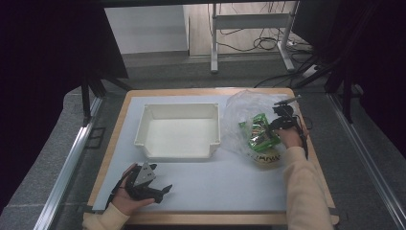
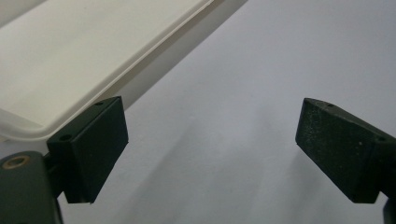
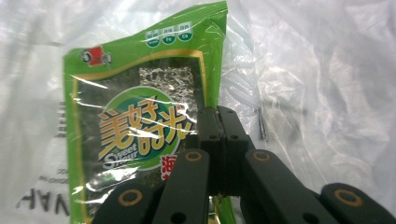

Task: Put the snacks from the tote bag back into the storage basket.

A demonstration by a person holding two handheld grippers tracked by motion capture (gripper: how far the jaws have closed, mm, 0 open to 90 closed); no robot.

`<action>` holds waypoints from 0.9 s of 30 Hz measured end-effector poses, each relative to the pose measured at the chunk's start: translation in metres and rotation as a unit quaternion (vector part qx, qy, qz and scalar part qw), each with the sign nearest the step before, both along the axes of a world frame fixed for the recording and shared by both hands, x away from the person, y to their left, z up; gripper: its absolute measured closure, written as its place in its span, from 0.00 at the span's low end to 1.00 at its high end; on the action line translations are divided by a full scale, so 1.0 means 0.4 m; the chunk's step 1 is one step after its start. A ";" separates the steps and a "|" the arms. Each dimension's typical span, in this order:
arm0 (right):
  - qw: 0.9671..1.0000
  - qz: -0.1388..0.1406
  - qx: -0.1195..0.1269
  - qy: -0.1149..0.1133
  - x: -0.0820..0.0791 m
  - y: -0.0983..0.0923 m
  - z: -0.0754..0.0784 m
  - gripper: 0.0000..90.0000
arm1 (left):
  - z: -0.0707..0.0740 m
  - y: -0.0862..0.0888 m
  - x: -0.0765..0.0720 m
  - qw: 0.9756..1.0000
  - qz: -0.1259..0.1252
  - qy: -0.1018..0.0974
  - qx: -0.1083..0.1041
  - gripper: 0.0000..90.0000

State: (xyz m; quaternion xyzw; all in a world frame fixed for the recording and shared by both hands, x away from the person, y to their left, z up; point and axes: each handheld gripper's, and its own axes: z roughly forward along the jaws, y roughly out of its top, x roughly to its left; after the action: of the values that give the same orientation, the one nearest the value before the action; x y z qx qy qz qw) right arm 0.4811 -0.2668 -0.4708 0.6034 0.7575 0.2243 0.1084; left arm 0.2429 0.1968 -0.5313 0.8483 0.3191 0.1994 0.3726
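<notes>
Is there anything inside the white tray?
No, the white tray holds nothing, and the green snack packet sits to its right on the clear plastic bag.

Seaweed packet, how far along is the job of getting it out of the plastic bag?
Done: the right gripper has shut on the seaweed packet, pinching its edge. In hand: the packet is upright against the plastic bag at the table's right side. Left: lifting it clear and, probably, setting it in the white bin, which holds nothing yet. The left gripper is open near the bin's corner.
</notes>
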 end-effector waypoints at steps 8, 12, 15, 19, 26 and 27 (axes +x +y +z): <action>0.999 0.003 -0.006 -0.035 -0.024 -0.004 0.053 1.00 | 0.002 0.000 0.000 1.000 -0.001 -0.003 0.002 0.10; 0.998 0.002 -0.013 -0.055 -0.035 -0.010 0.085 1.00 | 0.002 0.000 0.000 1.000 -0.002 -0.003 0.002 0.10; 0.998 0.001 -0.018 -0.068 -0.043 -0.017 0.107 1.00 | 0.002 0.000 0.000 1.000 -0.002 -0.003 0.002 0.10; 0.996 -0.003 -0.019 -0.083 -0.055 -0.033 0.137 1.00 | 0.001 -0.001 0.000 1.000 -0.002 -0.003 0.003 0.10; 0.995 -0.009 -0.008 -0.098 -0.072 -0.056 0.166 1.00 | 0.001 -0.002 0.000 1.000 -0.002 -0.003 0.003 0.10; 0.995 -0.011 -0.005 -0.104 -0.079 -0.062 0.176 1.00 | 0.000 -0.002 0.000 1.000 -0.002 -0.003 0.004 0.10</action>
State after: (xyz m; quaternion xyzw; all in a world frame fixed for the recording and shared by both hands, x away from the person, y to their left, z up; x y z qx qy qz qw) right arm 0.4494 -0.2917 -0.4004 0.5845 0.7367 0.2809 0.1919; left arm 0.2428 0.1962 -0.5311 0.8496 0.3158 0.2025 0.3708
